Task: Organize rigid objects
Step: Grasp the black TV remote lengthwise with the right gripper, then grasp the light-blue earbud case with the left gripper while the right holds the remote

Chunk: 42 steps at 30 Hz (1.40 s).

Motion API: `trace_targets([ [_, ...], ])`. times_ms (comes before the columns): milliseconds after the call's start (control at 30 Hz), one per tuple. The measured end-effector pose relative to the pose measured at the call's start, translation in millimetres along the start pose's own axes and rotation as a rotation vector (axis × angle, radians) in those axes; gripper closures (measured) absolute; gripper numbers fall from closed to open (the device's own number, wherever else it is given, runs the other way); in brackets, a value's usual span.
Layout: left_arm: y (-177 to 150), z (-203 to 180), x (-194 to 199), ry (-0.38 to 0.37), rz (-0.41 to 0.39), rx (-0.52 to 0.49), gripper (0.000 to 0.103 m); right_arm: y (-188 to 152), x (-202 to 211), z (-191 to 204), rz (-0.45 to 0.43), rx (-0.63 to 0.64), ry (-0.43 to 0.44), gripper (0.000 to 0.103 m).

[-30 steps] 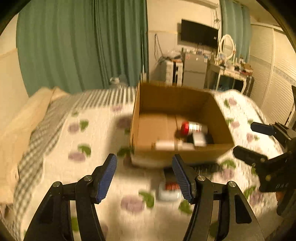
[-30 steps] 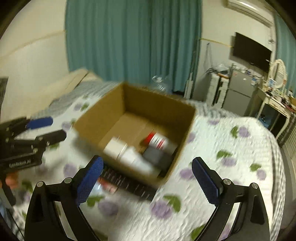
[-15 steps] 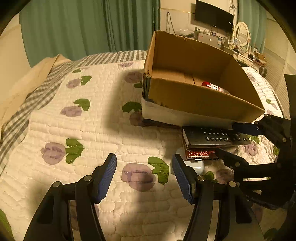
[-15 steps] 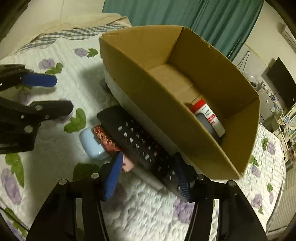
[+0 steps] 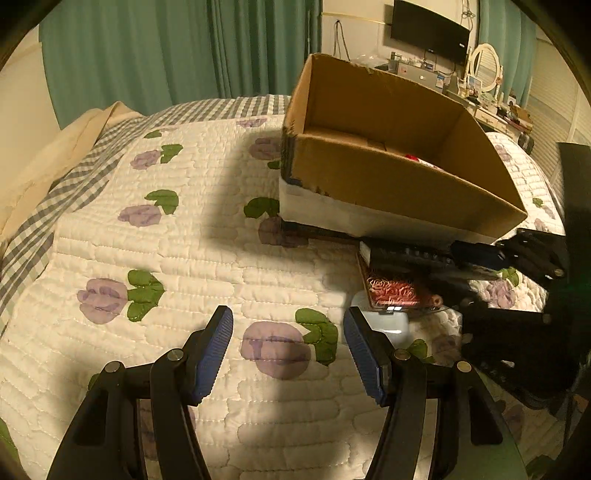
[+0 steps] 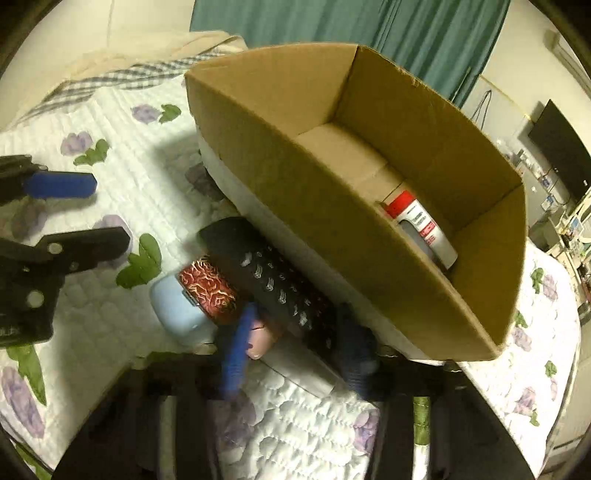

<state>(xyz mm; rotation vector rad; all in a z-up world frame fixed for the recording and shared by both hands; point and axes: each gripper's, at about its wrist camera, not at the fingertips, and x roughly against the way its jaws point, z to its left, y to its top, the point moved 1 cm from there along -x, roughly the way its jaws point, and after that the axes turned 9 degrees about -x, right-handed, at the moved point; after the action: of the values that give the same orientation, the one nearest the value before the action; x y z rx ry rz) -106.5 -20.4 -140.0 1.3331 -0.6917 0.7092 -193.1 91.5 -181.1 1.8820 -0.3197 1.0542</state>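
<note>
A cardboard box (image 5: 388, 184) (image 6: 314, 192) stands on the quilted bed and holds a red-capped white bottle (image 6: 421, 225). Against its front lie a black remote (image 6: 273, 280) (image 5: 406, 254), a red rose-patterned case (image 6: 208, 288) (image 5: 395, 291), a pale blue case (image 6: 173, 310) (image 5: 388, 325) and a pink item (image 6: 260, 338). My right gripper (image 6: 295, 332) is open, its fingers straddling the remote's near end. My left gripper (image 5: 288, 350) is open and empty above the quilt, left of the pile.
The bed's quilt (image 5: 147, 240) spreads to the left, with a checked blanket and a beige pillow (image 5: 55, 147) at the far left. Green curtains hang behind. A TV (image 5: 428, 29) and a cluttered dresser stand at the back right.
My right gripper has moved down and forward onto the remote, and its jaws have narrowed around it. My left gripper has lowered slightly toward the quilt and stays open.
</note>
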Motion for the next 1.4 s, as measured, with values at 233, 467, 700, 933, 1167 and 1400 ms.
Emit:
trace_targets([
  [233, 0.4, -4.6, 1.8, -0.009, -0.004, -0.010, 0.038, -14.1, 50.1, -13.6, 0.022, -0.086, 0.084, 0.088],
  [467, 1.0, -11.7, 3.4, -0.026, -0.008, -0.019, 0.038, -28.0, 56.4, -29.4, 0.102, -0.140, 0.111, 0.088],
  [700, 0.0, -13.8, 1.3, -0.022, 0.002, -0.026, 0.038, -28.4, 27.3, -17.8, 0.109, -0.153, 0.140, 0.083],
  [933, -0.7, -19.1, 0.2, -0.022, 0.007, -0.045, 0.038, -25.2, 16.4, -14.2, 0.097, -0.165, 0.104, 0.058],
  [1167, 1.3, -30.2, -0.4, -0.036, 0.009, -0.072, 0.038, -33.2, 7.4, -33.5, 0.120, -0.241, 0.105, 0.066],
  [1400, 11.5, -54.6, -2.3, -0.126, -0.005, -0.116, 0.038, -36.2, 46.5, -51.0, 0.041, -0.300, 0.095, 0.083],
])
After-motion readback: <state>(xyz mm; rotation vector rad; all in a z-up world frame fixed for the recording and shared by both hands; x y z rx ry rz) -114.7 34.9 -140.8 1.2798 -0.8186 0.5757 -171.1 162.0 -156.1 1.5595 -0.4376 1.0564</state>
